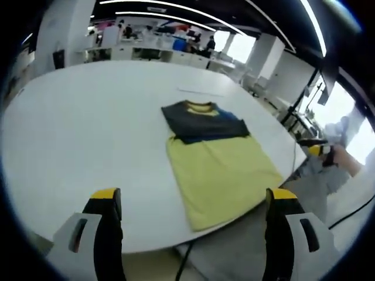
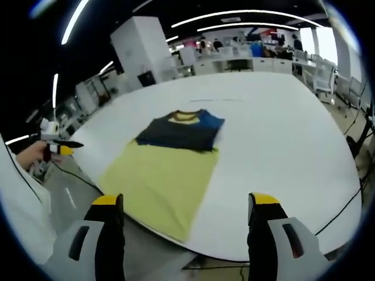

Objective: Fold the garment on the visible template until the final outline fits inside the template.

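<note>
1. A large white round-edged table (image 1: 88,129) spreads ahead of the left gripper's jaws; in the right gripper view the same tabletop (image 2: 281,129) runs ahead of the jaws and off to their right.
2. A folded yellow cloth T-shirt with a dark navy upper part and yellow collar (image 1: 217,158) lies flat on the table, ahead of the left jaws and nearer the right-hand one.
3. In the right gripper view the garment (image 2: 170,170) lies ahead of the jaws, nearer the left-hand one.
4. Its yellow lower hem reaches the near table edge in both views.
5. A faint thin line (image 1: 202,92) marks the tabletop beyond the collar.
</note>
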Available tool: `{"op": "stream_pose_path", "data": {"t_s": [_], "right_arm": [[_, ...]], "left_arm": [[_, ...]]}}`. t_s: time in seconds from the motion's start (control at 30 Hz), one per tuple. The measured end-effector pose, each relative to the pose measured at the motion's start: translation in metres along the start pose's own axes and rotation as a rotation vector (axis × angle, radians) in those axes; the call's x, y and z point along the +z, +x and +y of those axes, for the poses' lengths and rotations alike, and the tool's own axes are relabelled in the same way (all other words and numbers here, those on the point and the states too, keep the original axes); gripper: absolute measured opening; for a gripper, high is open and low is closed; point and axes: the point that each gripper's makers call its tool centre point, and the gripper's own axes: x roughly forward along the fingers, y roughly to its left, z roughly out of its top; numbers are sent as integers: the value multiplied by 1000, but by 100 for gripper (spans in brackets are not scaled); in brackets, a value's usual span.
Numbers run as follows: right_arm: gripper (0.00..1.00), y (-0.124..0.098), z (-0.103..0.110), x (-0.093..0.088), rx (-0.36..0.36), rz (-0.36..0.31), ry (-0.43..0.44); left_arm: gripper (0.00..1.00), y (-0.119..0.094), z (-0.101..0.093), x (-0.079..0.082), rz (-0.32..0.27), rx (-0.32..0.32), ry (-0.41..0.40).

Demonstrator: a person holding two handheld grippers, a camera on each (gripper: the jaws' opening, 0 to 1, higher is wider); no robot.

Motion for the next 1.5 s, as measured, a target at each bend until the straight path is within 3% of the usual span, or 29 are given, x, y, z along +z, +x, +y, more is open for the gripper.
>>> {"op": "stream_pose_path", "data": {"t_s": [0.63, 0.93, 1.5], "right_arm": [[81, 16, 10, -33, 42, 86, 27], [76, 18, 9, -42, 42, 101, 56], [66, 31, 13, -68, 39, 201, 83]], "left_arm": [[90, 16, -4, -45, 109, -36, -38], [82, 24, -2, -57, 146, -52, -42], [67, 42, -4, -77, 205, -74, -59]]}}
